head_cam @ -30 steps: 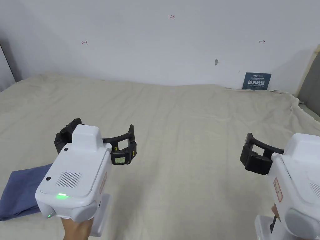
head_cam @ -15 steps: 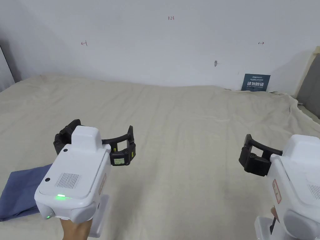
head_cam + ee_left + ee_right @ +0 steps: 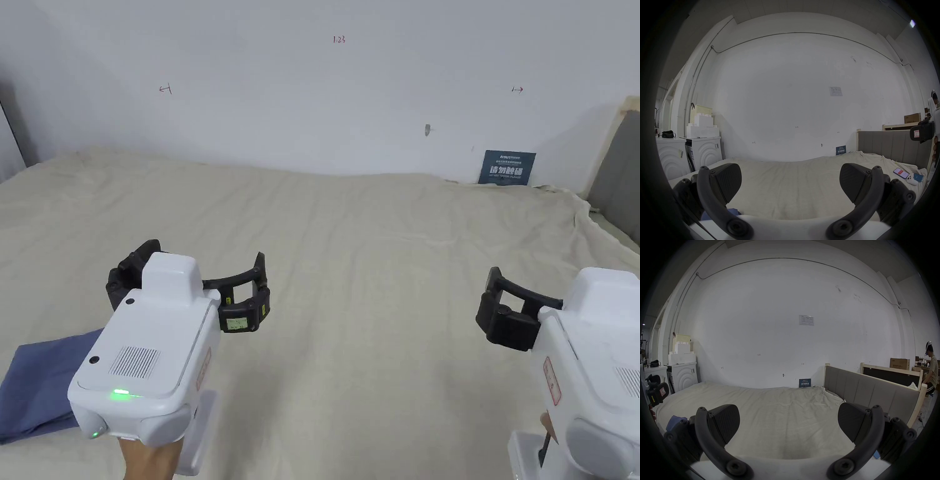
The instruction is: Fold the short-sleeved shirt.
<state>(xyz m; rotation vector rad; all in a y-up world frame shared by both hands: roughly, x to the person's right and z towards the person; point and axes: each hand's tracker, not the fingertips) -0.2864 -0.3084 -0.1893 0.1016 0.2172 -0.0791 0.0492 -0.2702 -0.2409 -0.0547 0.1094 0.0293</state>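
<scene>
Both claws wide apart, empty, hovering over the bed [image 3: 375,262]: left gripper [image 3: 187,284], right gripper [image 3: 500,312]. Shirt [image 3: 37,381] sits folded-looking at the bed's near-left edge, probably done.

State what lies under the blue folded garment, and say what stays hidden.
The blue garment lies flat on the beige sheet covering the bed. Its right edge is hidden behind the left gripper, and anything beneath it is covered.

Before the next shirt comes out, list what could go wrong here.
1. The folded blue shirt lies close beside the left hand-held gripper; a sweep might knock it open.
2. A phone and small items sit on the bed sheet, where cloth could catch them.
</scene>
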